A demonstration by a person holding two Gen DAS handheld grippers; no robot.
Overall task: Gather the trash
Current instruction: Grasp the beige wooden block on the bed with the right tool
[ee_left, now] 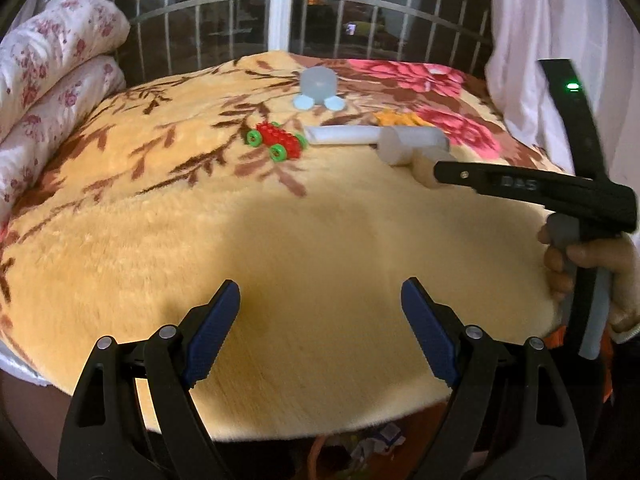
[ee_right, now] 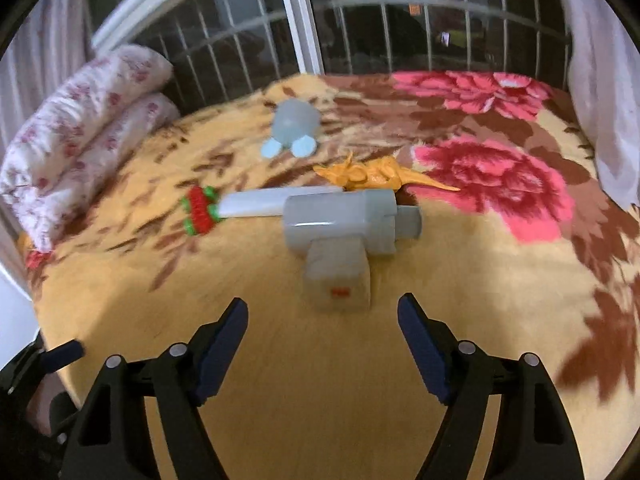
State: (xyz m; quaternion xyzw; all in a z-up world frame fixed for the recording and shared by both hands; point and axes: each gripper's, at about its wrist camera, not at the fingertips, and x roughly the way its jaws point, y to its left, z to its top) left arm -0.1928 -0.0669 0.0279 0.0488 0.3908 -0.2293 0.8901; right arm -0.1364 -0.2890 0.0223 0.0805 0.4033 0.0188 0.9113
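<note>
Vacuum (ee_right: 340, 232) on blanket (ee_right: 320, 360), white nozzle pointing left, lengthwise.

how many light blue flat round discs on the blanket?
2. Both light blue flat round discs lie at the foot of the translucent blue cup: one at its left, one at its right. More may be hidden behind.

Bed (ee_left: 120, 208) is filling most of both views, wearing a plush yellow blanket (ee_right: 320, 380) with brown branches and big pink flowers (ee_right: 492, 184). Rolled floral quilt (ee_left: 52, 76) is lying along the left edge. Window (ee_left: 280, 4) with a white frame and metal bars is running behind the bed; outside is looking dark with a few small lights glowing. White curtain (ee_left: 548, 40) is hanging at the right. Indoor light is falling warm on the blanket.
</note>
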